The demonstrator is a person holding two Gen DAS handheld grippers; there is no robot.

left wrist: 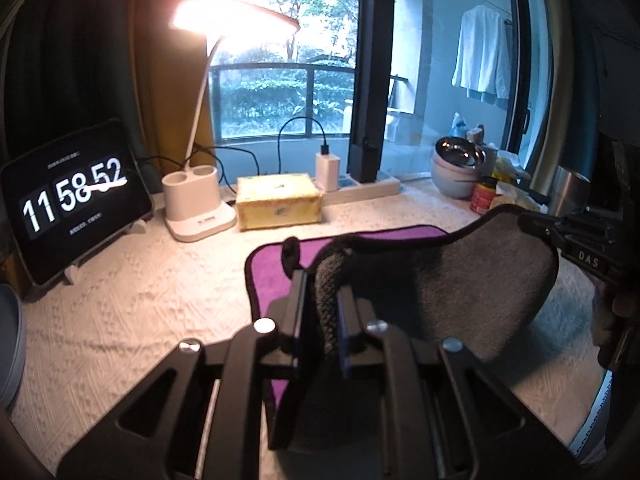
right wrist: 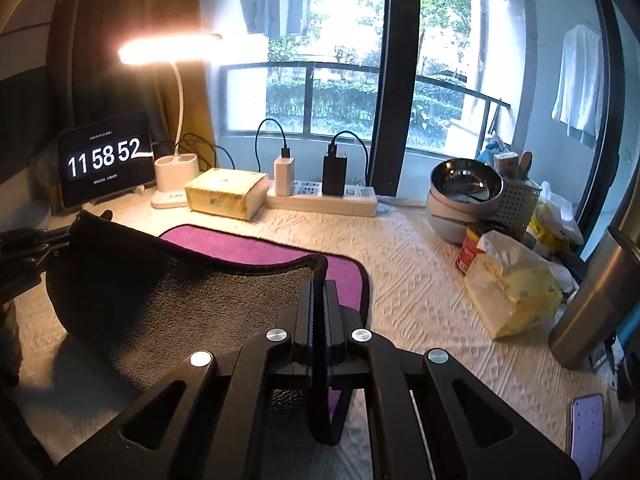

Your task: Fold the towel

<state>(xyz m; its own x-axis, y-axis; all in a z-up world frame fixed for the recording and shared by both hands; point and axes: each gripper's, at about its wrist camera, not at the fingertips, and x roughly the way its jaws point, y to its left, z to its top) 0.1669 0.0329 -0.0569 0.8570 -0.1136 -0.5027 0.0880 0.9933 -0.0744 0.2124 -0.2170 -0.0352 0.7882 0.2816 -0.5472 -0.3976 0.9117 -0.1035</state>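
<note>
The towel (left wrist: 460, 280) is purple on one face and grey on the other, with a dark border. Its near half is lifted off the table and curls over the purple half (left wrist: 276, 256) that lies flat. My left gripper (left wrist: 324, 280) is shut on the towel's left near corner. My right gripper (right wrist: 318, 284) is shut on the right near corner, and the towel (right wrist: 180, 300) sags between the two. The right gripper also shows at the right edge of the left wrist view (left wrist: 560, 228); the left one shows at the left edge of the right wrist view (right wrist: 40, 240).
On the white textured tablecloth (right wrist: 420, 280) stand a tablet clock (right wrist: 106, 160), a lit desk lamp (right wrist: 174, 184), a tissue box (right wrist: 224, 194), a power strip (right wrist: 324, 198), stacked bowls (right wrist: 464, 200), a red can (right wrist: 470, 252), a yellow packet (right wrist: 516, 292), a steel tumbler (right wrist: 596, 300) and a phone (right wrist: 586, 432).
</note>
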